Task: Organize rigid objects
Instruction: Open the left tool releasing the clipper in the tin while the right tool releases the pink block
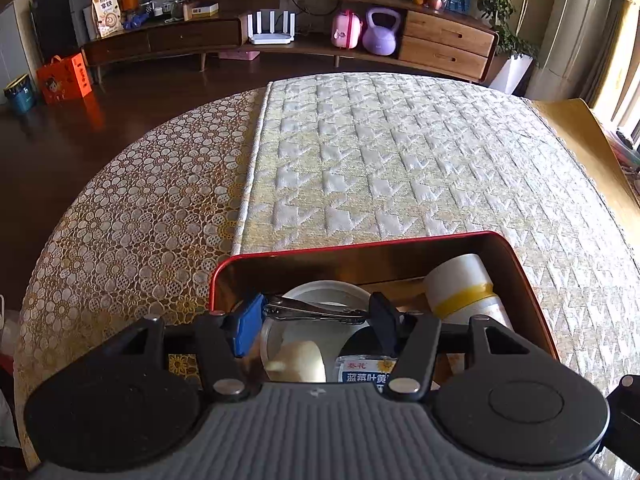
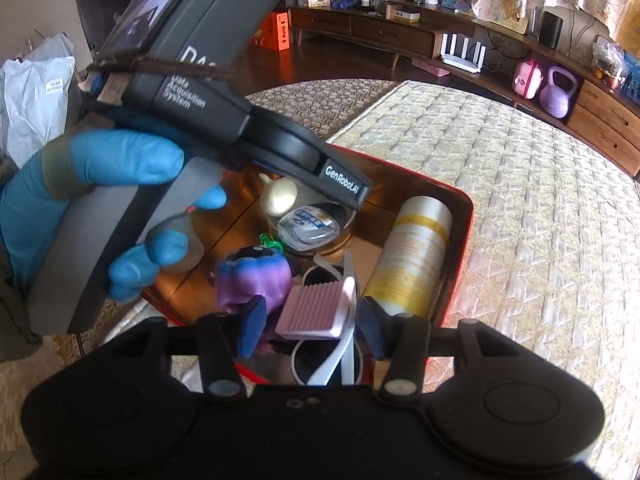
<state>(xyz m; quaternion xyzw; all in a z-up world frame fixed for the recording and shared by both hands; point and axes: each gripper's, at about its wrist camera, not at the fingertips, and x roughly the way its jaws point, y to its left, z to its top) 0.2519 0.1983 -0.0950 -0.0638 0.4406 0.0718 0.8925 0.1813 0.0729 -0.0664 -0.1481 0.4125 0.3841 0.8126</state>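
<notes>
My left gripper (image 1: 315,326) is shut on a slim metal plier-like tool (image 1: 316,312) that lies crosswise between its pads, over an open red tin box (image 1: 360,245). Under it sit a white cup (image 1: 320,292), a garlic bulb (image 1: 298,360) and a labelled packet (image 1: 366,370); a white bottle with a yellow band (image 1: 460,292) lies at the right. In the right wrist view a blue-gloved hand (image 2: 120,164) holds the left gripper (image 2: 352,200) above the box (image 2: 460,208). My right gripper (image 2: 313,330) stands open around a pink ribbed block (image 2: 316,312), its pads apart from it.
Also in the box are a purple-blue toy (image 2: 256,280), a green piece (image 2: 270,240) and white loops (image 2: 336,356). The box rests on a quilted mat (image 1: 400,160) over a lace tablecloth (image 1: 140,208). A wooden cabinet (image 1: 444,40) stands beyond the floor.
</notes>
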